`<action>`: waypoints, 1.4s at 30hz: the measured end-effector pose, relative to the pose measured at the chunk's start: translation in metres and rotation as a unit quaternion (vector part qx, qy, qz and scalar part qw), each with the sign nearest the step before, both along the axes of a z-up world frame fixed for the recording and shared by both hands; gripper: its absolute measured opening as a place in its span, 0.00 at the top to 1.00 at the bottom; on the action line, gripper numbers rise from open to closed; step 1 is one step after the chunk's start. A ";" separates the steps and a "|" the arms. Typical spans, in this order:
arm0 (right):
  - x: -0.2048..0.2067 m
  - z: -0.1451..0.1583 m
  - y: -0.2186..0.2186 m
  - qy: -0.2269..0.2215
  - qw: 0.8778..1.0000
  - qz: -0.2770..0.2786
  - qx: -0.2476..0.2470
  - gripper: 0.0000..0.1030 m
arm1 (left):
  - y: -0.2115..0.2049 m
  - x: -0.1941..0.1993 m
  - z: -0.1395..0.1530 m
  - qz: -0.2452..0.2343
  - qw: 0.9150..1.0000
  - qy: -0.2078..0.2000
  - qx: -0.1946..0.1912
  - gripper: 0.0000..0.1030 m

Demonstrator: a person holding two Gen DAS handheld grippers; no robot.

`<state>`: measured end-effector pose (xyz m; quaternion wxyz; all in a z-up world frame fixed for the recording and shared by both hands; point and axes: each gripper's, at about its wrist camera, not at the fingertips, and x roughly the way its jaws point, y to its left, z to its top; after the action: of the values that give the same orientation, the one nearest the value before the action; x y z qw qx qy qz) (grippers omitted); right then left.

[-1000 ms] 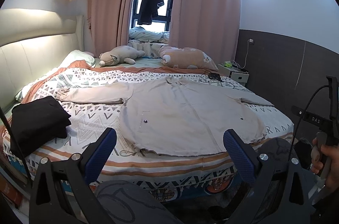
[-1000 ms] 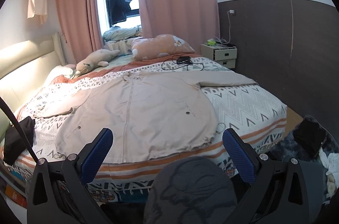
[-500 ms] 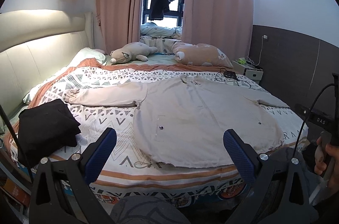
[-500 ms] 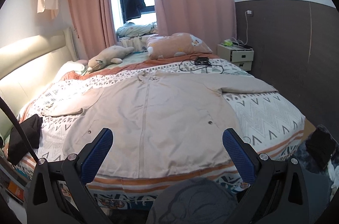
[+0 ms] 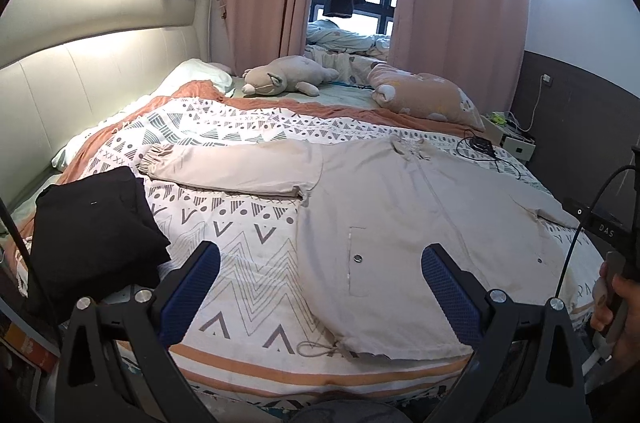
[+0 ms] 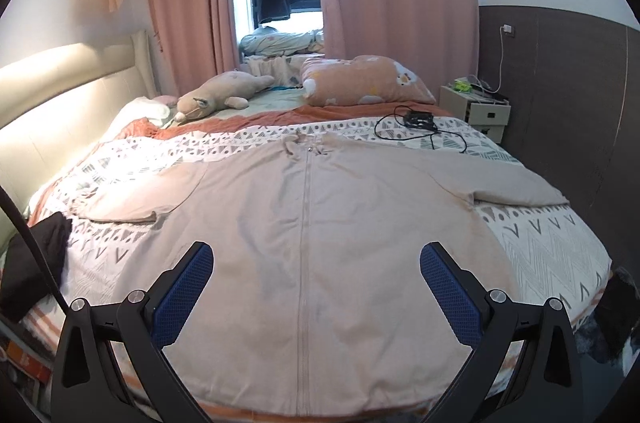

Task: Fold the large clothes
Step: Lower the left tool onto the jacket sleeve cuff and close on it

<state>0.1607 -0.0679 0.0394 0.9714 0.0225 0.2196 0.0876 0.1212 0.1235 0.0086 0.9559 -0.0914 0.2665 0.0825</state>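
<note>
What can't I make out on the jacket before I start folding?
- Jacket hem: right wrist view, hidden behind the right gripper and the bed edge.
- Right cuff: left wrist view, cut off behind the other handset; right wrist view, sleeve end too flat to show a cuff.
- Left cuff: clear in left view only.
- Jacket's back: underneath, unseen.

Beige jacket [image 5: 404, 223] spread flat on bed [image 5: 248, 247] — left gripper [image 5: 320, 263] gaping above.

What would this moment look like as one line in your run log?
stage: approach | beige zip-front jacket: flat, unfolded, on patterned quilt | left gripper: open, empty | right gripper: open, empty
</note>
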 end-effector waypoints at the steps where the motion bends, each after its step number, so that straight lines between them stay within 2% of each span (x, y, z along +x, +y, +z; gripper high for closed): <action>1: 0.009 0.001 0.004 -0.001 1.000 0.000 0.000 0.00 | 0.006 0.005 0.000 0.005 1.000 0.001 -0.004 0.00; 5: 0.043 0.005 0.029 0.002 1.000 0.023 0.004 0.00 | 0.029 0.027 0.000 0.012 1.000 -0.001 -0.020 0.00; 10: 0.074 0.007 0.049 -0.003 0.999 0.044 0.000 0.00 | 0.056 0.052 0.000 0.036 0.999 0.007 -0.019 0.00; 17: 0.132 -0.005 0.080 0.029 0.997 0.077 0.001 0.00 | 0.101 0.093 -0.002 0.068 0.997 0.032 -0.025 0.00; 24: 0.196 -0.013 0.109 0.063 0.994 0.093 -0.001 0.00 | 0.158 0.149 -0.016 0.102 0.990 0.080 -0.052 0.13; 30: 0.249 -0.023 0.126 0.096 0.992 0.080 0.006 0.00 | 0.196 0.202 -0.039 0.114 0.982 0.128 -0.079 0.16; 33: 0.272 -0.030 0.137 0.111 0.991 0.073 -0.001 0.00 | 0.215 0.228 -0.054 0.124 0.976 0.156 -0.091 0.22; 42: 0.331 -0.066 0.162 0.132 0.990 0.056 -0.015 0.00 | 0.245 0.289 -0.113 0.161 0.958 0.215 -0.105 0.22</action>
<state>0.4919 0.0939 -0.0264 0.9276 0.0066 0.3484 0.1343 0.4106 0.3684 -0.1043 0.8352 -0.2128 0.4545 0.2248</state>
